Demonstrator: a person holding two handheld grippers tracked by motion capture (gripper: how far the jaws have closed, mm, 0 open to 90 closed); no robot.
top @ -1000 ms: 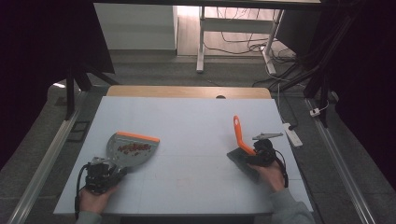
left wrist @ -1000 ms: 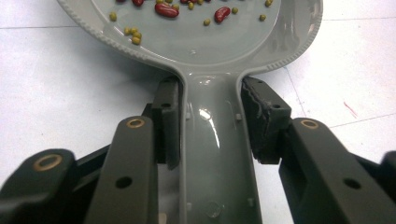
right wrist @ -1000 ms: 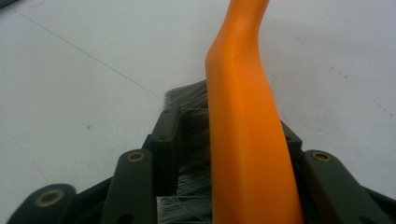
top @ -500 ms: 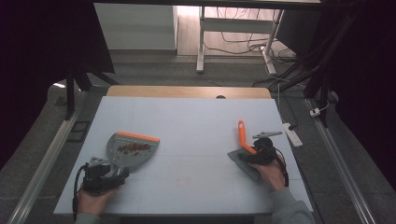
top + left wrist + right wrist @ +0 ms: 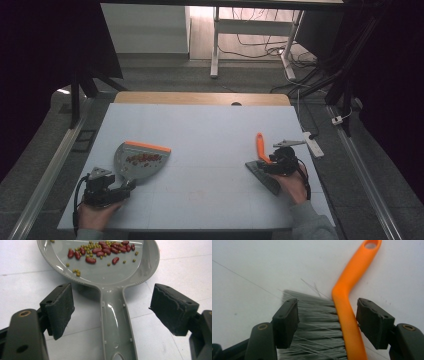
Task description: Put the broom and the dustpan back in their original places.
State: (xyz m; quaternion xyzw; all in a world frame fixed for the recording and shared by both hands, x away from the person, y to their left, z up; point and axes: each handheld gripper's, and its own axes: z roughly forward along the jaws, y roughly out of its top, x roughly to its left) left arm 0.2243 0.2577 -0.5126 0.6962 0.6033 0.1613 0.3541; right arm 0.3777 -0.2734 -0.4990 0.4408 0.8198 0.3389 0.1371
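A grey dustpan (image 5: pixel 137 160) with an orange lip lies at the table's left, holding red beans and small green ones (image 5: pixel 100 250). Its handle (image 5: pixel 117 322) runs between the jaws of my left gripper (image 5: pixel 111 312), which stand open and clear of it on both sides. In the high view the left gripper (image 5: pixel 107 190) sits at the handle's near end. On the right, a brush with an orange handle (image 5: pixel 260 147) and grey bristles (image 5: pixel 317 322) lies flat on the table. My right gripper (image 5: pixel 327 320) is open around it, jaws either side of the brush head (image 5: pixel 262 175).
The white tabletop (image 5: pixel 200 130) ends in a wooden strip (image 5: pixel 200 97) at the far edge. A white power strip (image 5: pixel 312 142) lies off the table's right edge. Metal rails run along the floor on both sides.
The right gripper and the brush have shifted slightly right and nearer. The left gripper has drawn back a little along the dustpan handle. The dustpan has stayed put.
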